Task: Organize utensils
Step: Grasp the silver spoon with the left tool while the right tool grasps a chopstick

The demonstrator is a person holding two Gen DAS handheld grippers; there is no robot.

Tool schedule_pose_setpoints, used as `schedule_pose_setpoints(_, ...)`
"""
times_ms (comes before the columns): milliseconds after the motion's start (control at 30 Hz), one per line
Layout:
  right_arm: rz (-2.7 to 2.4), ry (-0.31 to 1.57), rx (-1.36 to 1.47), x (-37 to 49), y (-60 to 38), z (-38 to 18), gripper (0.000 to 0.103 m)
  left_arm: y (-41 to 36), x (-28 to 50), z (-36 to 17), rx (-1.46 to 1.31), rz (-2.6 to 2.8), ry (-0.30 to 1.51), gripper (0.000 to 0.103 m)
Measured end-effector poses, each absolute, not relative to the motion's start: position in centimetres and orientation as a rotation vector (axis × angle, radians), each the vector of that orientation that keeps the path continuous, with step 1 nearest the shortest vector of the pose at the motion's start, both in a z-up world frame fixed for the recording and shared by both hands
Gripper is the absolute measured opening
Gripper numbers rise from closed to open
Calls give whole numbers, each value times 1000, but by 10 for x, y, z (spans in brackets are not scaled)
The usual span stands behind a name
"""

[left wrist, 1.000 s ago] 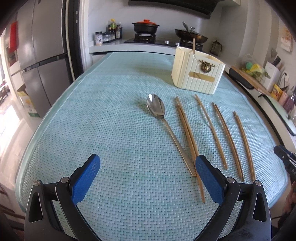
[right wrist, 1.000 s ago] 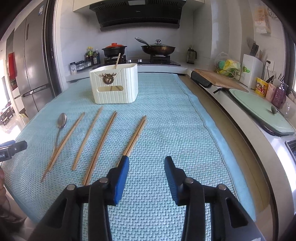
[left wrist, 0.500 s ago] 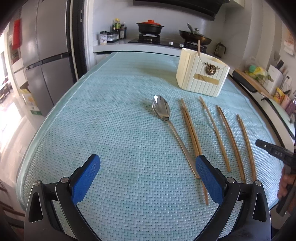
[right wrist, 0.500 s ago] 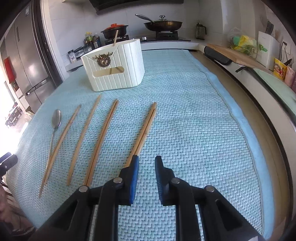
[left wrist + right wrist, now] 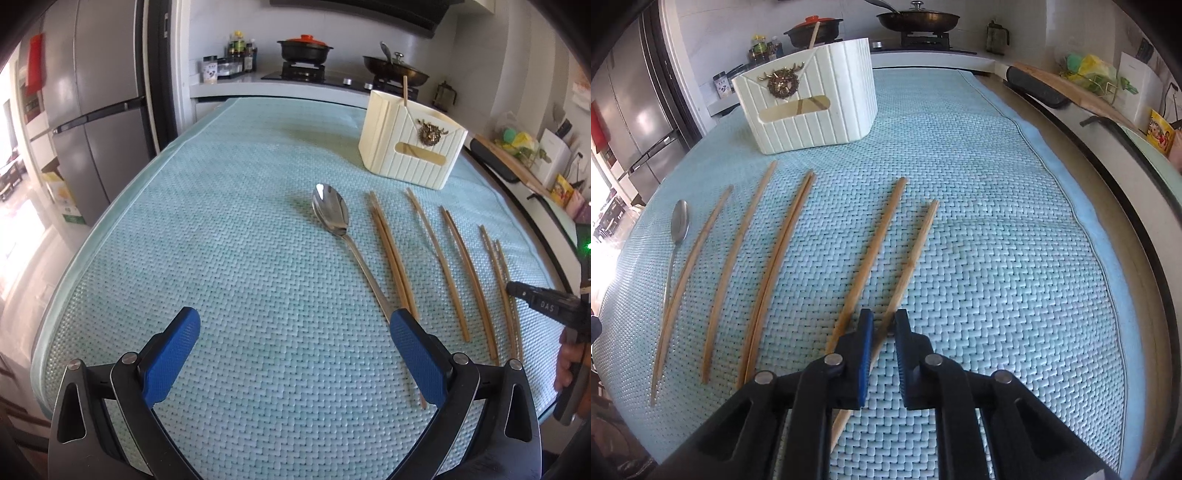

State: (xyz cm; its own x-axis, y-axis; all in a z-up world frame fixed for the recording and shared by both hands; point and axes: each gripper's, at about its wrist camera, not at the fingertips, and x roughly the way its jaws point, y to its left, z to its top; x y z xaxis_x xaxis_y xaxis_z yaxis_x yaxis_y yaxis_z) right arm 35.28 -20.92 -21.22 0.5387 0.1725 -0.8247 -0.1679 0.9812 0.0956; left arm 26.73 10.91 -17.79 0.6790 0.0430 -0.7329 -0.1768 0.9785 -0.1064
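Several wooden chopsticks and a steel spoon (image 5: 330, 214) lie in a row on the pale blue woven mat (image 5: 221, 240). Behind them stands a cream utensil holder (image 5: 809, 103) with one stick in it. My right gripper (image 5: 884, 317) is low over the rightmost chopstick (image 5: 916, 243); its jaws are closing, and the blue pads pinch the stick near its close end. Its former partner (image 5: 879, 243) lies just left, now apart. My left gripper (image 5: 293, 317) hovers wide open above the mat's near edge, with nothing between its fingers; the spoon's handle passes by its right finger.
A chopstick pair (image 5: 783, 251) and two single sticks (image 5: 738, 258) lie between the held stick and the spoon (image 5: 680, 219). A stove with pots (image 5: 304, 48) stands at the back, a fridge (image 5: 92, 110) on the left. A counter with a cutting board (image 5: 1078, 92) runs along the right.
The right gripper has come forward and down over the rightmost chopstick pair and narrowed its jaws around one stick, which now lies apart from its partner. The left gripper has stayed put.
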Motion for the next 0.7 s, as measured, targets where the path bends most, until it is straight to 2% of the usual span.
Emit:
schedule_pose_setpoints(333,181,959,-28,348,-202,-213,12,115,319,-181,-296,122,846,102)
schedule_pose_setpoints(700,184,953,-25,341,-206,-213,12,85,378,-222,-92,208,945,102)
